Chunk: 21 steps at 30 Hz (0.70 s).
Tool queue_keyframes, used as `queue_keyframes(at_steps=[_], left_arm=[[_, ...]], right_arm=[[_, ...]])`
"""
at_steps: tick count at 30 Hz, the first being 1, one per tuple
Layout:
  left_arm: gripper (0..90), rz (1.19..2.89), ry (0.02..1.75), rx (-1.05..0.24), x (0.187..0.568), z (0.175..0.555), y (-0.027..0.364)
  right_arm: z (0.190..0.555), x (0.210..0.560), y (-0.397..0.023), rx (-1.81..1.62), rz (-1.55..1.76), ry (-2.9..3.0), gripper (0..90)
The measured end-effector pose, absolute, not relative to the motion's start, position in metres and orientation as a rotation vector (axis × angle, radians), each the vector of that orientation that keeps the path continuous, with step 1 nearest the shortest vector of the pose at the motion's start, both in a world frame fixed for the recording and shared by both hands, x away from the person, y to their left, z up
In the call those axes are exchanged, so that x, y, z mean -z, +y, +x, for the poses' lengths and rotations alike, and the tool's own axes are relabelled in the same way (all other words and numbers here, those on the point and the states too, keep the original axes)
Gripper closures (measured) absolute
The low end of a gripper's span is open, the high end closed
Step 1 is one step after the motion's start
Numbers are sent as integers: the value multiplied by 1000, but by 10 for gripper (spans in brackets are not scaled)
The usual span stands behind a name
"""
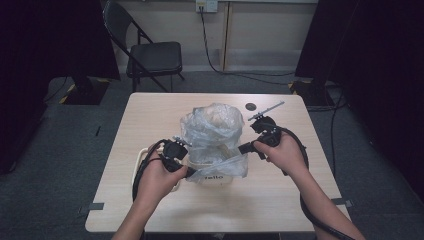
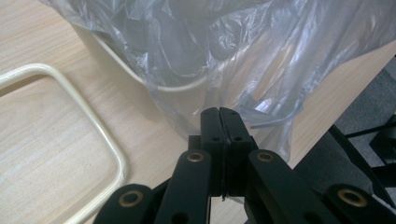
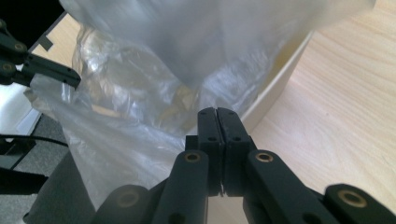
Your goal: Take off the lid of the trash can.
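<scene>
Pale wood-grain tabletop [image 1: 150, 115] at frame centre; we note grey floor and a black folding chair [image 1: 150, 52] upper left. Mid-table, a cream plastic bin [image 1: 216, 176] holds a crumpled clear plastic bag [image 1: 212, 127]. Left gripper [image 2: 219, 112] and right gripper [image 3: 217, 112] are each clenched on bag film.

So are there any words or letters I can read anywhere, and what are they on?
"hello": dark letters on the front of the cream bin, under the clear plastic bag; partly covered, so that reading is a guess.
Wall socket plate: any marking is too small to read.
</scene>
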State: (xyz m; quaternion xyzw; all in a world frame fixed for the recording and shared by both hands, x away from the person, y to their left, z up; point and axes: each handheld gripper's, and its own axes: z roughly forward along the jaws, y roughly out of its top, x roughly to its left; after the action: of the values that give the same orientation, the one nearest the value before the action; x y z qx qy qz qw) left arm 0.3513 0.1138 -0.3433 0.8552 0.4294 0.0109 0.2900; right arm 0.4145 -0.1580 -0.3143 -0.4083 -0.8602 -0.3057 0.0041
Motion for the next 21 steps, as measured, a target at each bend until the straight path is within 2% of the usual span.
queue_keyframes(at_steps=[8,14,16,17,21], left_arm=[[897,2320,1183,-18,369,347,105],[880,2279,1212,-9,375,350,110],[812,2250,1210,-19,373,349,114],[733,2232,1208,-59,371,348,118],[541,2146,1212,-62,360,343,134]], right_arm=[[408,334,-165,943,-1259,-2683,892],[411,343,-169,953,-1253,-2653,891],[411,343,-169,951,-1252,-2658,890],[411,343,-169,950,-1251,-2670,886],[410,342,-167,951,-1246,-2689,878]])
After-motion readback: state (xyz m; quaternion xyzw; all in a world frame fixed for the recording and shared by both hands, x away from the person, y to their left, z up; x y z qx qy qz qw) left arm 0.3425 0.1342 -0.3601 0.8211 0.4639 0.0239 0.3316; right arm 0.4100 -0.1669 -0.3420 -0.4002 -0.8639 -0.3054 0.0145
